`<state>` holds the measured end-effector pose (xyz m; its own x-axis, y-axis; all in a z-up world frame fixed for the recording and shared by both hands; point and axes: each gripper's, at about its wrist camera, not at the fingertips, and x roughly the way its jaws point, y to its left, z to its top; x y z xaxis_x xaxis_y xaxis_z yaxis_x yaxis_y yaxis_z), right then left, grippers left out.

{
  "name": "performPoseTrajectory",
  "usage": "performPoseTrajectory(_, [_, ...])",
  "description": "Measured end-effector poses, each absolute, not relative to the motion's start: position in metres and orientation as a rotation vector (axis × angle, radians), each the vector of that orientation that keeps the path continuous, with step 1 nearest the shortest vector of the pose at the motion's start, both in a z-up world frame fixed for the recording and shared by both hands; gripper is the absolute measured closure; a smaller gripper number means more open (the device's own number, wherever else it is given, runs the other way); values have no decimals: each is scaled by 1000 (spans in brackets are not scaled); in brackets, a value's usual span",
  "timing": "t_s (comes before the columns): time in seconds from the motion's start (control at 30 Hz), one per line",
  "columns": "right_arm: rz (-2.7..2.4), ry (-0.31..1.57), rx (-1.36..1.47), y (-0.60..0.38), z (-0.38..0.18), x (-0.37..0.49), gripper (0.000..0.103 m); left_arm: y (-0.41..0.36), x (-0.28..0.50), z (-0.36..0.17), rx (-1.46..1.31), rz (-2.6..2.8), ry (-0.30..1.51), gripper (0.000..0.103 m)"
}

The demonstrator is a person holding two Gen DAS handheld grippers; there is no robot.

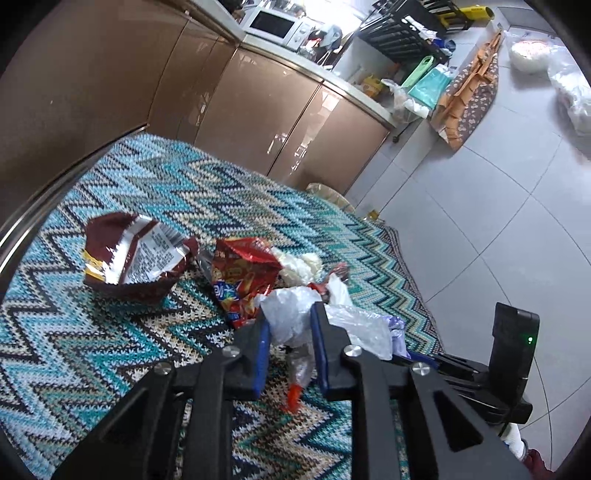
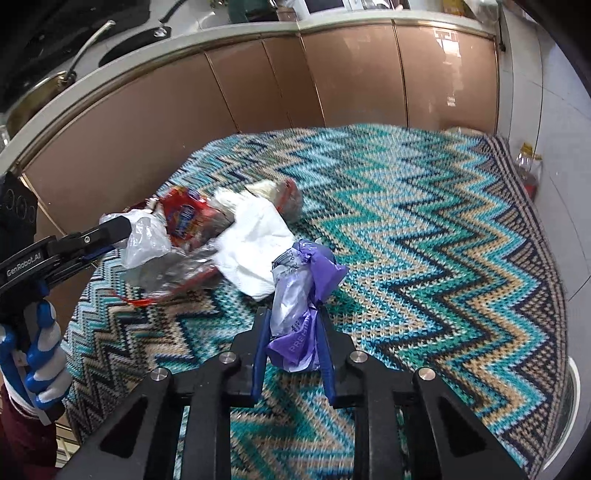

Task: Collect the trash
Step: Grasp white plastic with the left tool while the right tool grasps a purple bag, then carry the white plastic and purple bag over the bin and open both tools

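Trash lies on a table covered by a zigzag knit cloth. My left gripper is shut on a crumpled clear plastic wrapper, with the blue pads pressing its sides. Just beyond it lie a red snack bag, a wad of white tissue and an open dark red snack bag. My right gripper is shut on a purple and clear plastic wrapper. A white napkin lies behind that, beside the red snack bag. The left gripper enters from the left with the clear wrapper.
Glossy brown cabinets run behind the table, with a microwave on the counter. Bags stand on the grey tile floor to the right. A bottle stands off the table's far right corner. A gloved hand holds the left gripper's handle.
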<state>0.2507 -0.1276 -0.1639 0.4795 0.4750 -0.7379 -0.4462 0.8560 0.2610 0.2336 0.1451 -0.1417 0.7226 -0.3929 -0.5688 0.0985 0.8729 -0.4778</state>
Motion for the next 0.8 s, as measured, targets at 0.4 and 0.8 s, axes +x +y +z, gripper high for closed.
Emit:
performPoseTrajectory(0.4, [546, 741, 54, -157, -105, 196, 80, 124, 187, -88, -369, -293, 620, 83])
performPoseTrajectory(0.8, [492, 554, 91, -203, -57, 130, 80, 71, 139, -37, -259, -382, 532, 83])
